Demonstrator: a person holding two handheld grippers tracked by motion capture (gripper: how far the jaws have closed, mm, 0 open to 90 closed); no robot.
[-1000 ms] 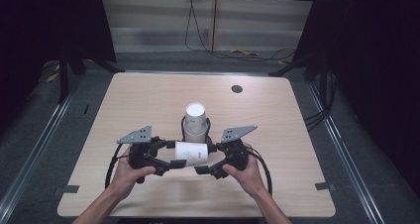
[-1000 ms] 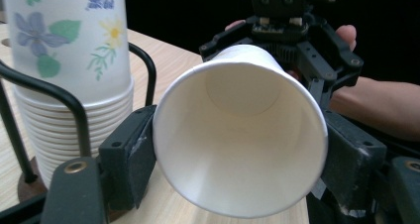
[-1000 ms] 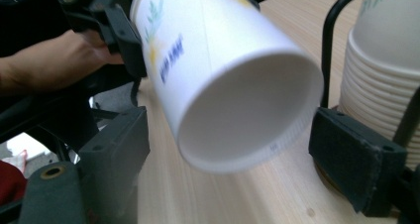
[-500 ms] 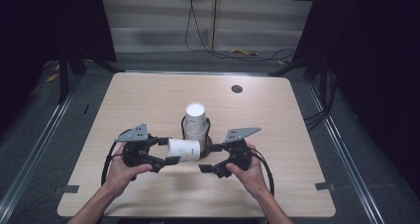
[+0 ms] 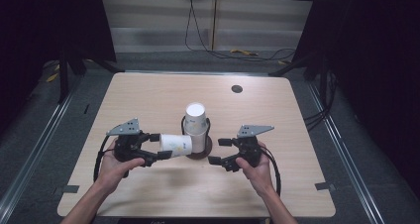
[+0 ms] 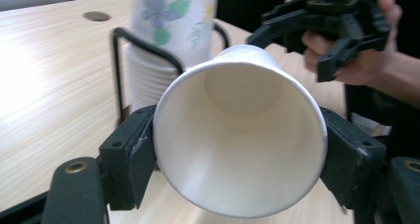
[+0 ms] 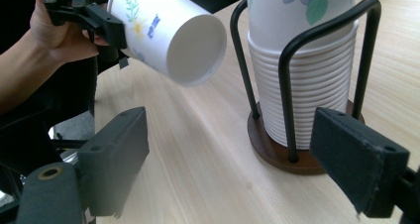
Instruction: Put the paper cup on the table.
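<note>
Left gripper view, paper cup [image 6: 240,135] (sideways) clamped between both pads [image 6: 134,159]

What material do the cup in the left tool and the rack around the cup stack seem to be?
The cup looks like paper: thin matte white wall inside, a printed flower pattern outside. The left tool pinches it near the rim. The rack seems to be bent metal rod with a smooth black coating, standing in a round dark base, probably wood by its brown grain-like look.
</note>
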